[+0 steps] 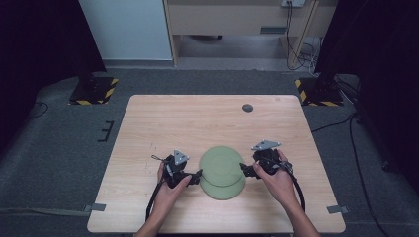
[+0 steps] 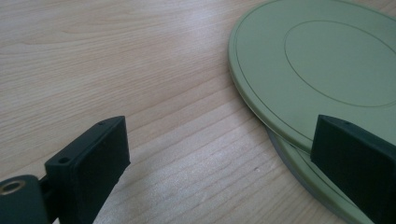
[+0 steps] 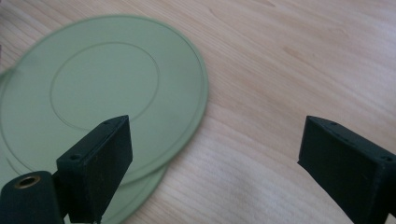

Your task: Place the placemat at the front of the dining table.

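We hold two grippers over a light wood table (image 1: 148, 128), one either side of a pair of green plates stacked w/ an offset. The upper plate (image 1: 221, 165) sits a bit farther from us; the lower plate (image 1: 223, 191) pokes out from under its near edge, both lying flat near the table's front-centre. Our left gripper (image 1: 196, 176) comes in at the plates' left rim, jaws spread wide: in the left gripper view one jaw hangs over bare wood, the other over the overlap where the upper plate (image 2: 317, 60) rides on the lower plate (image 2: 322, 186); whether that jaw touches the rim, we can't tell. Our right gripper (image 1: 244, 169) sits at the right rim, jaws also spread, nothing betw. them; in the right gripper view one jaw stands over the upper plate (image 3: 102, 88), w/ the lower plate (image 3: 135, 198) peeking beneath, the other over bare table. Around us: a small dark round disc (image 1: 247, 107) near the table's far edge, well apart from the plates; grey tape tabs (image 1: 98, 207) at the front corners; yellow-black striped stand bases (image 1: 94, 91) on the grey floor beyond; a wooden cabinet (image 1: 237, 19) w/ cables at the back. Nothing lies betw. the grippers and the plates.
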The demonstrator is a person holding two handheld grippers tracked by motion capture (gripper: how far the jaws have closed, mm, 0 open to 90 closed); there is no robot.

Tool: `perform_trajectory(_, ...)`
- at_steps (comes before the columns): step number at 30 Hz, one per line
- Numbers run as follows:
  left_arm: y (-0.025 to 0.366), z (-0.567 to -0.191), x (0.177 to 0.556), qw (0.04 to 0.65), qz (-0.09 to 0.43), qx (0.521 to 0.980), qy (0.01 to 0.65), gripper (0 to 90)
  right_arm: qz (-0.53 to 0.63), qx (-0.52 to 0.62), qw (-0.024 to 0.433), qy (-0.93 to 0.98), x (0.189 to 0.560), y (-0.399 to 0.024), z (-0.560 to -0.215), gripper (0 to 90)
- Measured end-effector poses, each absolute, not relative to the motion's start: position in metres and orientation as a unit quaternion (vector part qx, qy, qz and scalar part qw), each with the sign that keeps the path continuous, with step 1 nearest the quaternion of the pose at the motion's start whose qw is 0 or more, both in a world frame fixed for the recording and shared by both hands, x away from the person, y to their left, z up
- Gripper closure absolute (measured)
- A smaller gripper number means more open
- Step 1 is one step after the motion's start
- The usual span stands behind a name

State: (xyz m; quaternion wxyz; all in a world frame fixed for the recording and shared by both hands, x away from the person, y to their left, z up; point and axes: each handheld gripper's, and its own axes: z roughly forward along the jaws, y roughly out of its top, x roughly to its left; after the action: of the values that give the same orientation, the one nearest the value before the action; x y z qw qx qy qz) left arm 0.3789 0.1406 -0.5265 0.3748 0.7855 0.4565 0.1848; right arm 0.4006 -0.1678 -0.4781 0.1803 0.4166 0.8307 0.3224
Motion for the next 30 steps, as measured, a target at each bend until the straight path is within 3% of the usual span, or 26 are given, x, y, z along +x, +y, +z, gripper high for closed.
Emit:
perform_trajectory(12, 0.136, -0.527, 0.377, 0.374, 0.177, 0.791, 0.45, 3.7, 0.306, 0.401, 0.164, 0.848, 0.437, -0.15, -0.465, 10.4)
perform_trajectory(15, 0.134, -0.528, 0.376, 0.373, 0.177, 0.795, 0.445, 3.4, 0.305, 0.391, 0.15, 0.855, 0.45, -0.144, -0.466, 14.8)
perform_trajectory(22, 0.131, -0.529, 0.376, 0.367, 0.176, 0.799, 0.443, 2.7, 0.291, 0.393, 0.112, 0.865, 0.462, -0.132, -0.473, 14.2)
perform_trajectory(30, 0.131, -0.53, 0.376, 0.365, 0.173, 0.799, 0.445, 2.7, 0.288, 0.388, 0.099, 0.87, 0.467, -0.129, -0.478, 14.9)
